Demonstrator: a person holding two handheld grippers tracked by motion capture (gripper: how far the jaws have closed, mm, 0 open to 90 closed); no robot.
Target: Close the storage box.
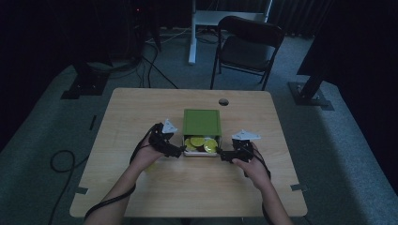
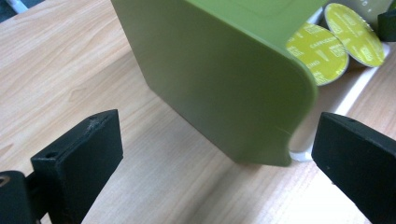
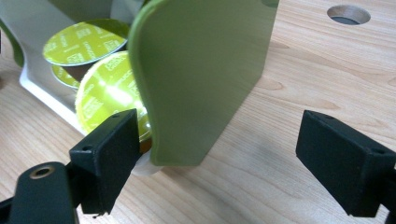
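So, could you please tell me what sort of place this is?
Probably a lab or recording room: a wooden table on grey carpet, a folding chair, loose floor cables and dark stands around it.

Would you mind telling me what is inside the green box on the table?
The green box holds a white tray, slid partly out, with round yellow-lidded capsules. Whatever lies farther in is covered by the box's top.

I see a green box [image 1: 202, 123] mid-table, its white drawer [image 1: 201, 153] slid partly out, holding yellow-lidded capsules [image 1: 197, 141].
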